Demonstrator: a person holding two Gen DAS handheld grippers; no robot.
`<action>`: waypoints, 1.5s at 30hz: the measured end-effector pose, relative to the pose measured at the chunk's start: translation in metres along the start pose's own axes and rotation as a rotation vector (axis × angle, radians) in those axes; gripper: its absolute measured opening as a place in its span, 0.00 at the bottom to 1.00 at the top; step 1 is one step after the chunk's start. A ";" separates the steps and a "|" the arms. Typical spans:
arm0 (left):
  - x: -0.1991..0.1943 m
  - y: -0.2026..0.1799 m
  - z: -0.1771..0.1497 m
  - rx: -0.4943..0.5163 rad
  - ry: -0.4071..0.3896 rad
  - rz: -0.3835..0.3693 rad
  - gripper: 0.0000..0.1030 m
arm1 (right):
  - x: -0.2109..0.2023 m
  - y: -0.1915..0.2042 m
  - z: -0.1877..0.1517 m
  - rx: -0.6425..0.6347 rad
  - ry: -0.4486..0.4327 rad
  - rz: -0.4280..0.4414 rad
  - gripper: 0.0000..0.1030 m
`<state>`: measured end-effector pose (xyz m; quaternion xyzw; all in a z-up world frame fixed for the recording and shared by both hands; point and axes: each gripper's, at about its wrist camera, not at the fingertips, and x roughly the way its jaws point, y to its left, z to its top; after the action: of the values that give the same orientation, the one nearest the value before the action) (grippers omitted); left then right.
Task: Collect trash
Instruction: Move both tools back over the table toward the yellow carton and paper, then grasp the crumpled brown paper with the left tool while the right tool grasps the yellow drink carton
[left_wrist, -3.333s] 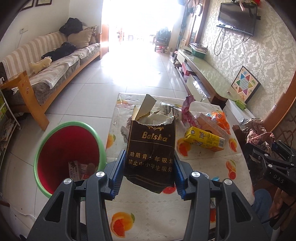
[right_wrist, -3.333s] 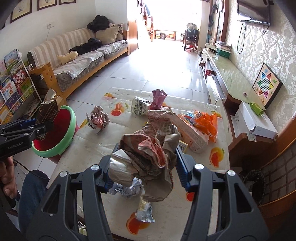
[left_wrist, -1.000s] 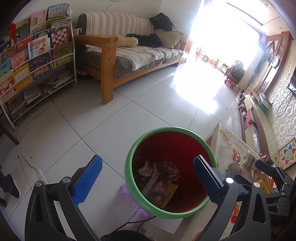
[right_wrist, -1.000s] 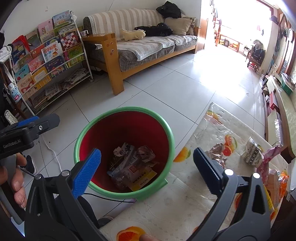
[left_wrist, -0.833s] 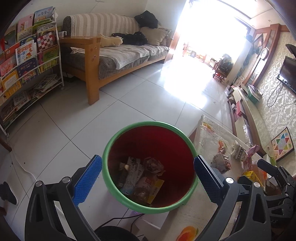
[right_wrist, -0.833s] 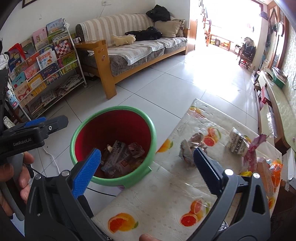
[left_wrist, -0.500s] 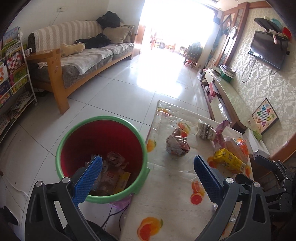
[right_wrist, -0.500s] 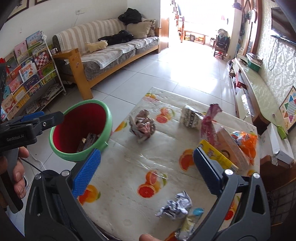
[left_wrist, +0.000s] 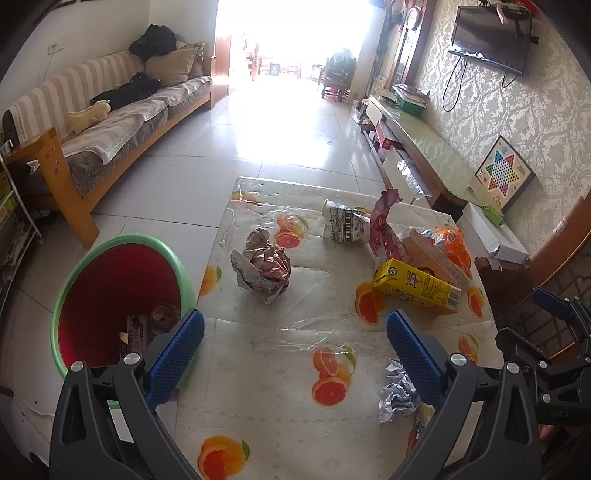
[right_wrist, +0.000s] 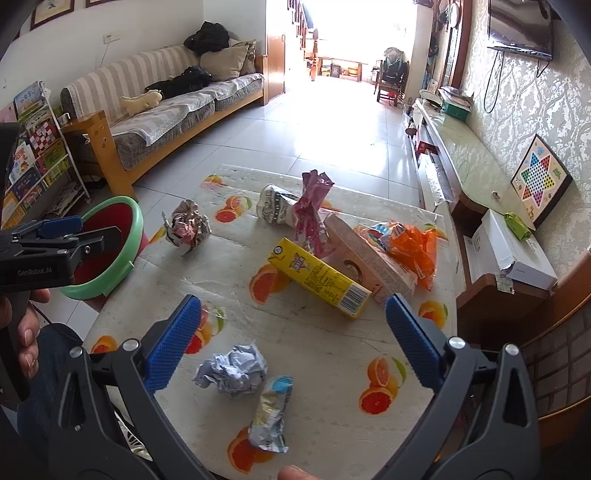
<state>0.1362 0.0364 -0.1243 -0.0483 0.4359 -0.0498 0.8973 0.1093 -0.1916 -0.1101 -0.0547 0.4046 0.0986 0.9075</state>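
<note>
Now both emptied grippers face the littered table (left_wrist: 258, 369) again.

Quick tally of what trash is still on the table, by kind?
Crumpled paper balls: 2, silver and brown-red.
Cartons or boxes: 2, yellow carton and tan box.
Wrappers or bags: 3, pink, orange, small foil.
Paper cup: 1.
Total: 8.
</note>
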 end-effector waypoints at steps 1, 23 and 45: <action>0.005 -0.002 0.002 0.005 0.008 0.003 0.93 | 0.002 -0.004 0.000 0.003 0.002 -0.002 0.95; 0.149 0.023 0.036 -0.043 0.195 0.075 0.93 | 0.110 -0.016 0.014 -0.078 0.108 -0.007 0.95; 0.200 0.027 0.028 -0.028 0.267 0.052 0.57 | 0.173 -0.009 0.007 -0.134 0.224 -0.010 0.59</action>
<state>0.2825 0.0376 -0.2664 -0.0423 0.5532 -0.0263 0.8315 0.2288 -0.1755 -0.2341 -0.1277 0.4958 0.1140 0.8514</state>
